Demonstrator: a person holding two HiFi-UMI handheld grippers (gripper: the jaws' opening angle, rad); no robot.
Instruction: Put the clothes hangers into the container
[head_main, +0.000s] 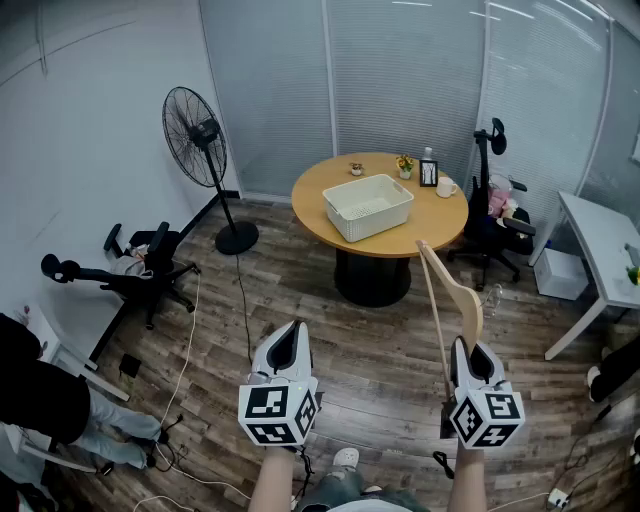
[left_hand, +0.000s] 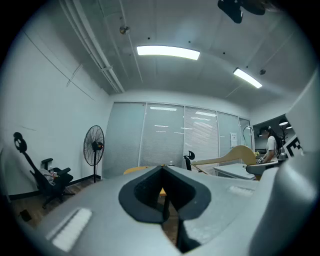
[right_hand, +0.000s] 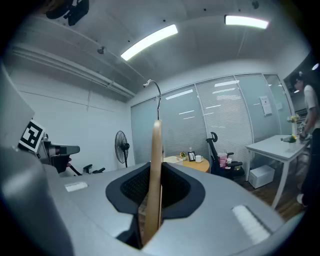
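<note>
One wooden hanger (head_main: 437, 300) stands pinched in the fingers of the right gripper (head_main: 468, 348), the left gripper (head_main: 292, 330) closed on nothing; likely next, carry it to the white basket (head_main: 378, 224) on the table (head_main: 440, 215) at twelve o'clock.

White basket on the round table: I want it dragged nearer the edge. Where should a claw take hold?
Probably take the basket by the rim of its near long wall, coming down from above so the jaws straddle that thin wall. It stands open-topped, and that wall is nearest in the head view, while the mug and photo frame stand beyond it.
</note>
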